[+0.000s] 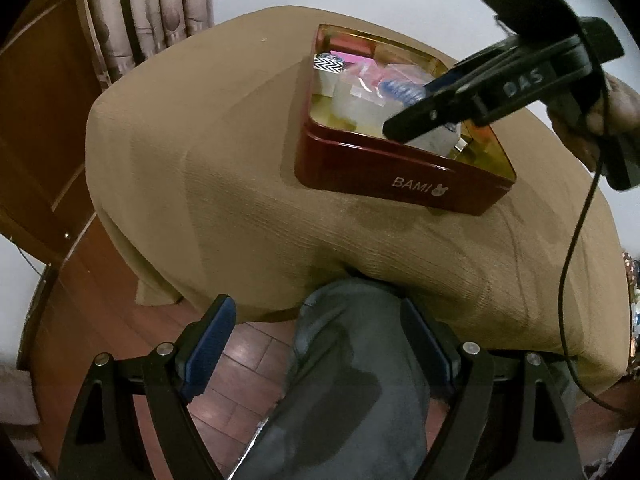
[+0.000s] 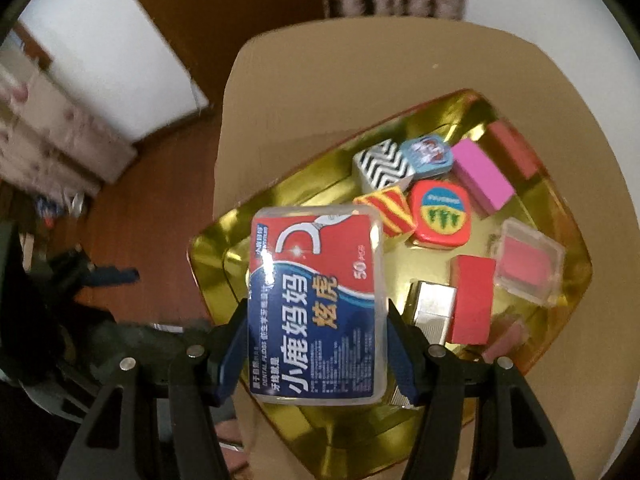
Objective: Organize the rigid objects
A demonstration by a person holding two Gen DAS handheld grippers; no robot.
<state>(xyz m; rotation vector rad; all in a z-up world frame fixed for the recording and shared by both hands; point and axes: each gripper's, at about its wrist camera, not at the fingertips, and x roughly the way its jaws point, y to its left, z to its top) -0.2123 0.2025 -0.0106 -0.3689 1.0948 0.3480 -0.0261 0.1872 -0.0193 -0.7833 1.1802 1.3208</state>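
Now you have the right gripper (image 2: 316, 344) clamped on the dental floss box (image 2: 316, 304), its 2 pads pressing the long sides, and you hold it just above the open gold-lined tin (image 2: 208, 248) on the cloth-covered table (image 1: 240, 200). This looks like the placing step. Next you need a bare patch of tin floor, clear of the red block (image 2: 472, 300) and striped cube (image 2: 386, 214). Your left gripper (image 1: 316, 344) hangs apart and empty.

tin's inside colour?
Shiny gold inside the red-walled BAMI tin; clearest in the right wrist view.
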